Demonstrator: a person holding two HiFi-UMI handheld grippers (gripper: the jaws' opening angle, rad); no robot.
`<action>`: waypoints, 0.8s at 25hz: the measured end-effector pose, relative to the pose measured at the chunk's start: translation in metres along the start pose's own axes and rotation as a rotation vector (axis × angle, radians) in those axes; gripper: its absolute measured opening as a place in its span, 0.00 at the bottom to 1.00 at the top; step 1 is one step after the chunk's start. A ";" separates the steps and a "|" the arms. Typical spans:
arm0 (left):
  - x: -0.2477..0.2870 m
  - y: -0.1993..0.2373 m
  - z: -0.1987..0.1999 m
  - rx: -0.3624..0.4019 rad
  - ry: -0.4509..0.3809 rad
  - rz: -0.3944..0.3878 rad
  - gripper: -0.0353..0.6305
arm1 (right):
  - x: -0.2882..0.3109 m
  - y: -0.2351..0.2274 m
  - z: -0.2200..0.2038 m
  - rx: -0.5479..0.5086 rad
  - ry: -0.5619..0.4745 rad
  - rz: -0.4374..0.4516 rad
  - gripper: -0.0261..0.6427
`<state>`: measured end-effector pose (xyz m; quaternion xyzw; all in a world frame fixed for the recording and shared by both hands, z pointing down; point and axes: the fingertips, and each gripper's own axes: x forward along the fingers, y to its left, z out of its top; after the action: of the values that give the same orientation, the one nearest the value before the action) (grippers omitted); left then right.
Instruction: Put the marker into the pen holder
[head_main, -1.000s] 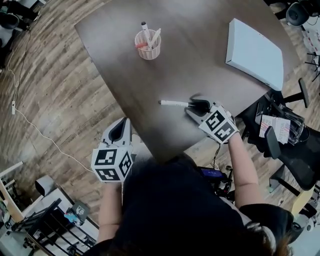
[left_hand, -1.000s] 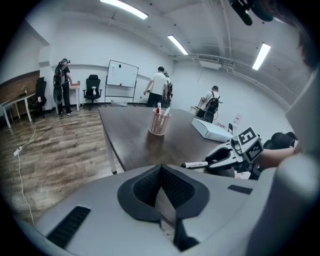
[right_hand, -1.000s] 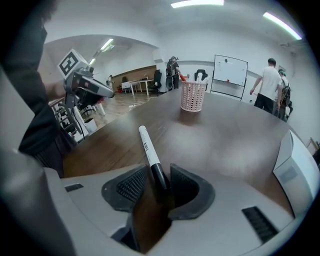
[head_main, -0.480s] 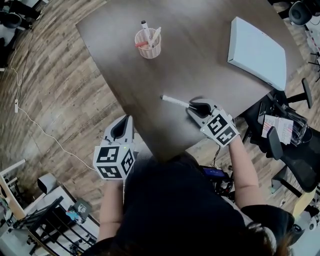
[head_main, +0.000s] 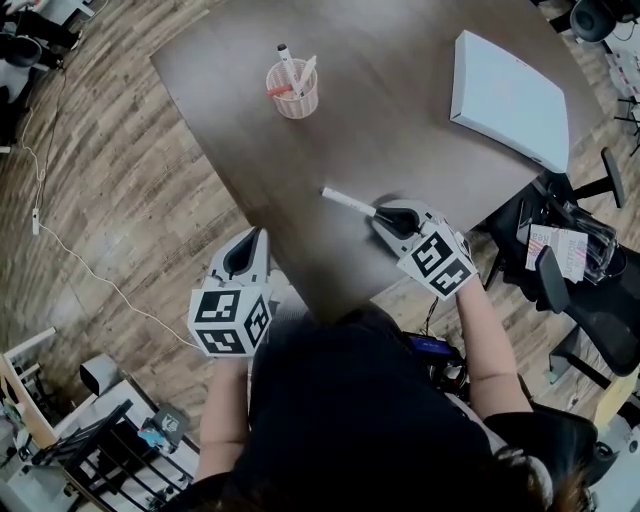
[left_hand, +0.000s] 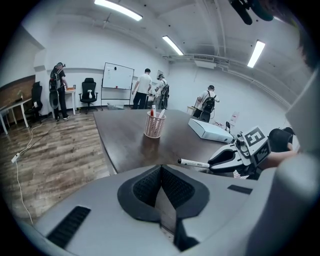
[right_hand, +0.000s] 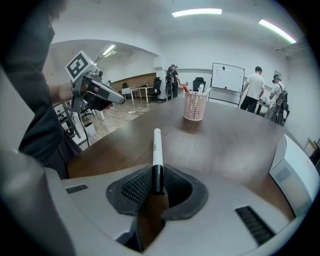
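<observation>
A white marker (head_main: 345, 201) with a black cap lies on the dark table (head_main: 400, 120) near its front edge. My right gripper (head_main: 385, 213) is closing its jaws on the cap end, and the pads sit against the cap on both sides. In the right gripper view the marker (right_hand: 156, 150) points straight out from the right gripper (right_hand: 158, 185) toward the pink mesh pen holder (right_hand: 194, 106). The pen holder (head_main: 294, 90) stands at the table's far left with pens in it. My left gripper (head_main: 245, 262) hangs shut and empty beside the table's left edge, over the floor.
A flat white box (head_main: 508, 100) lies at the table's far right. Office chairs (head_main: 575, 290) stand just right of the table. A cable (head_main: 80, 270) runs over the wood floor on the left. People stand far off by a whiteboard (left_hand: 118, 76).
The right gripper's jaws have closed in round the marker's cap end. The marker has swung from level to slanted, its white end now farther up the table. The left gripper has barely moved.
</observation>
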<state>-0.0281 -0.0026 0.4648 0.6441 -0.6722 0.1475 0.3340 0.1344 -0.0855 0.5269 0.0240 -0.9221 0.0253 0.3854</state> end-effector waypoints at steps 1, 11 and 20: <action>0.000 -0.001 0.001 0.003 -0.004 -0.002 0.09 | -0.003 0.001 0.003 0.001 -0.005 -0.003 0.17; -0.003 -0.013 0.014 0.037 -0.054 -0.020 0.09 | -0.031 0.001 0.031 0.028 -0.036 -0.039 0.17; 0.017 0.000 0.050 0.104 -0.078 -0.114 0.09 | -0.053 -0.007 0.070 0.138 -0.063 -0.144 0.17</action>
<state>-0.0403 -0.0470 0.4388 0.7032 -0.6381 0.1379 0.2817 0.1228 -0.0952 0.4401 0.1174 -0.9257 0.0602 0.3546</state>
